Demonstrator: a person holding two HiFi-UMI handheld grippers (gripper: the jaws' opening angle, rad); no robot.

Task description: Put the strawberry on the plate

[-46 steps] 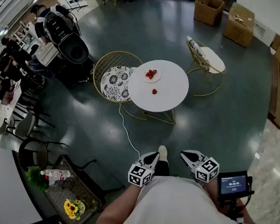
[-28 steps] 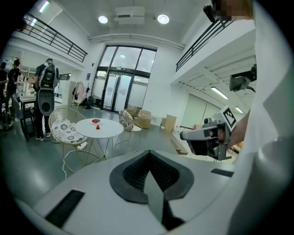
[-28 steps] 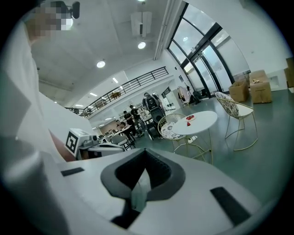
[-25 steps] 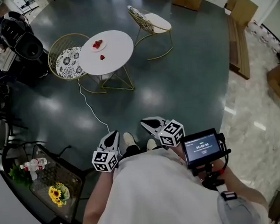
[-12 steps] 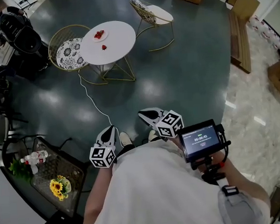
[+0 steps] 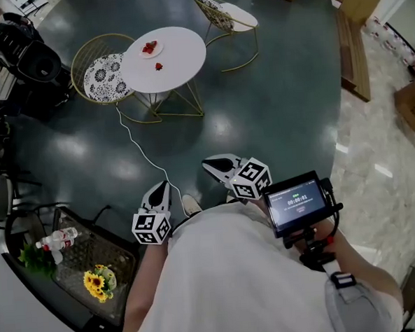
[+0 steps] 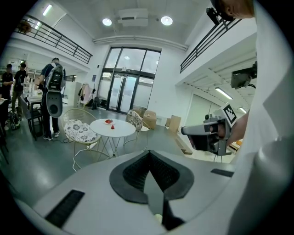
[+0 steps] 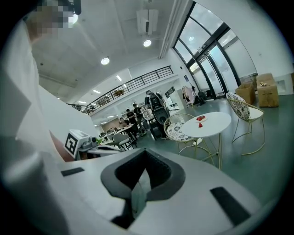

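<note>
My read: task not started; strawberry (image 6: 159,66) lies on table (image 6: 183,47) near plate (image 6: 142,53), plate maybe holding other berries; left gripper (image 6: 163,188), right gripper (image 6: 210,164) both closed, empty, well apart from table

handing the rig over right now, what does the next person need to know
Left gripper: jaws shut, empty. Right gripper: jaws shut, empty. Both held close to the person's body.
Strawberry lies on the round white table, beside the plate, which already holds red fruit.
Done: nothing yet; the table is across the floor.
Left: walk up, grasp the strawberry, set it on the plate.
</note>
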